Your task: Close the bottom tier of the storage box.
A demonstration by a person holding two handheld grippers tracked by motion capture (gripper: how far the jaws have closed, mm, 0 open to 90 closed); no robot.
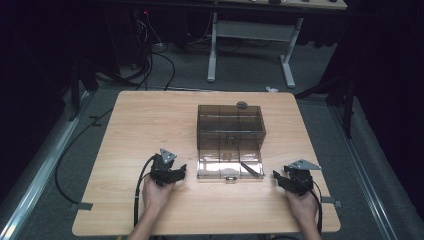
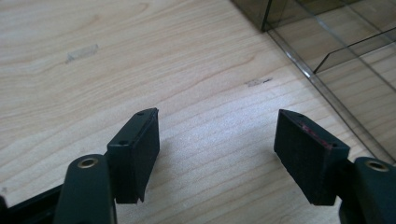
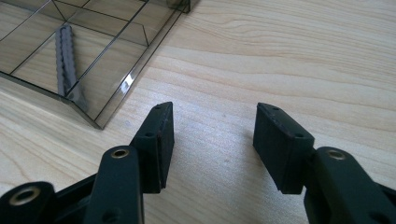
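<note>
The open box (image 1: pixel 230 142) sits mid-surface, its smoky lid (image 1: pixel 230 165) folded flat toward the person, and a grey ridged anchor (image 1: pixel 249 170) lies in the lid's right-hand compartment. That puts it nearer the right claw (image 1: pixel 280 179) than the left claw (image 1: pixel 181 170), which has two compartments' width of lid between it and the piece.

In the right gripper view the anchor (image 3: pixel 67 60) lies up and to the left of the claw (image 3: pixel 212 140), just past the lid's near corner. Its long axis runs diagonally across the compartment, one end close against the lid's low rim, the other pointing away toward the box. The rim stands between claw and anchor (so a straight slide along the surface (image 3: pixel 280 56) would likely meet plastic first). My judgement is that any pick must come over the rim and from above, with the jaws turned to straddle the anchor across its narrow width.

The right claw stands about half open with nothing between its pads, only bare wood under it. The left claw (image 2: pixel 217 135) is spread wide and is likewise empty, resting just off the lid's left edge (image 2: pixel 327 88). Neither claw touches the box.
</note>
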